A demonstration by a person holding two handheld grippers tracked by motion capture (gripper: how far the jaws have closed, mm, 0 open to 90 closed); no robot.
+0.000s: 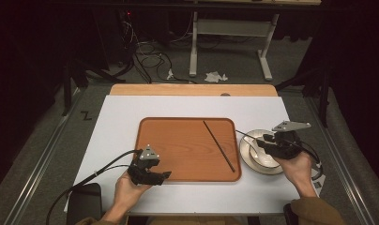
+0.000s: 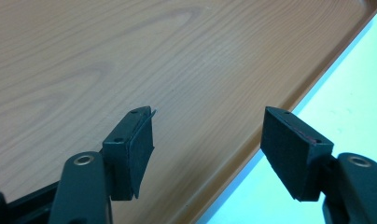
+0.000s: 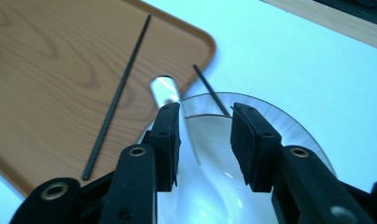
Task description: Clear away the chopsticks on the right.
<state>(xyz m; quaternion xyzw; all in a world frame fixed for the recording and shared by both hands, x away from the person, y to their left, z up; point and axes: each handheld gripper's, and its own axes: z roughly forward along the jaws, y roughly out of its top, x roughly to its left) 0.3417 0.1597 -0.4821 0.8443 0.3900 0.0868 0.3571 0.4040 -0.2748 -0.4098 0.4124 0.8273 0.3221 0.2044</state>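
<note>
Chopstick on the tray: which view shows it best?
The high view: the whole chopstick lies diagonally on the tray, both ends visible. The right gripper view shows it closer but foreshortened. The left gripper view gives bare tray wood.

Crumpled paper (image 1: 216, 76) lies on the floor beyond the table (beside a white frame (image 1: 230, 42)).

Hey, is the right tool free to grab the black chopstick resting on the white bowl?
Probably yes. The right tool hangs open just above the white bowl, and the thin black chopstick lies on its rim just ahead of the jaws, nothing over it; the white spoon lies alongside.
</note>
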